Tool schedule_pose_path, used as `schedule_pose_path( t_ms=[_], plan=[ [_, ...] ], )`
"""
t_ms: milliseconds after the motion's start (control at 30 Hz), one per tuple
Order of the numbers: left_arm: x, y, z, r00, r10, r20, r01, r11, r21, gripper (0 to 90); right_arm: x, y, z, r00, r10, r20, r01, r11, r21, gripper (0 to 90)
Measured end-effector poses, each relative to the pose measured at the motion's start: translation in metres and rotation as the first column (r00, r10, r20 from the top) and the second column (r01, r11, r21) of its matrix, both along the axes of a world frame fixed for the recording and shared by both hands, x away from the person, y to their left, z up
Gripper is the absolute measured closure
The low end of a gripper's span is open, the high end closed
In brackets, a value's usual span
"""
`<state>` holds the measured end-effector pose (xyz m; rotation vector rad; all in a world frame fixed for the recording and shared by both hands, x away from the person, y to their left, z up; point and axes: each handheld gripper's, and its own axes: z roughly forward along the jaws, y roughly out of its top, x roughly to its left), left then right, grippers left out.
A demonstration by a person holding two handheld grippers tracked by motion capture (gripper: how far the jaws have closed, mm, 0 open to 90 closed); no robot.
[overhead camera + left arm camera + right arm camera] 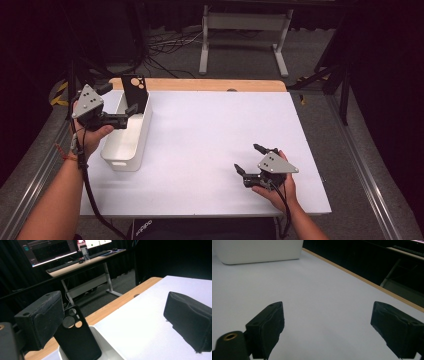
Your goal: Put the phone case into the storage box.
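A black phone case (135, 92) stands upright against the far end wall of a white bin (128, 142) at the table's left. My left gripper (119, 99) hovers over the bin's far end, open, one jaw on each side of the case. In the left gripper view the phone case (77, 340) sits just beside the left jaw, with a wide gap to the right jaw; I cannot tell if it touches. The left gripper (116, 322) holds nothing. My right gripper (249, 159) rests low at the front right of the table, open and empty, shown as the right gripper (332, 327) over bare white surface.
The table has a white top (215, 135) with a wooden strip (210, 84) along the far edge. Beyond it stand a white desk frame (245, 30) and floor cables (165, 45). The bin (259, 251) lies ahead of the right gripper's jaws.
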<state>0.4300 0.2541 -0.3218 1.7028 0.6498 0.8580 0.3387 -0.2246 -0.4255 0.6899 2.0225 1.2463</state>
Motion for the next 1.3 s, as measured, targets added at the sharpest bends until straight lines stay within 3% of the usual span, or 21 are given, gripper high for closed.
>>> schedule_pose_path(
  t_ms=[467,1300],
  plan=[
    [-0.018,-0.01,-0.002,0.9986,-0.046,0.026,0.047,0.9986,-0.024,3.6,0.0,0.001,0.001,1.0,0.001,0.0,-0.001,1.0,-0.002,12.3],
    [-0.045,-0.031,-0.013,0.9921,-0.114,0.051,0.114,0.9934,0.007,2.8,-0.003,-0.001,0.003,0.9999,-0.001,0.013,0.001,1.0,-0.006,12.3]
  ],
)
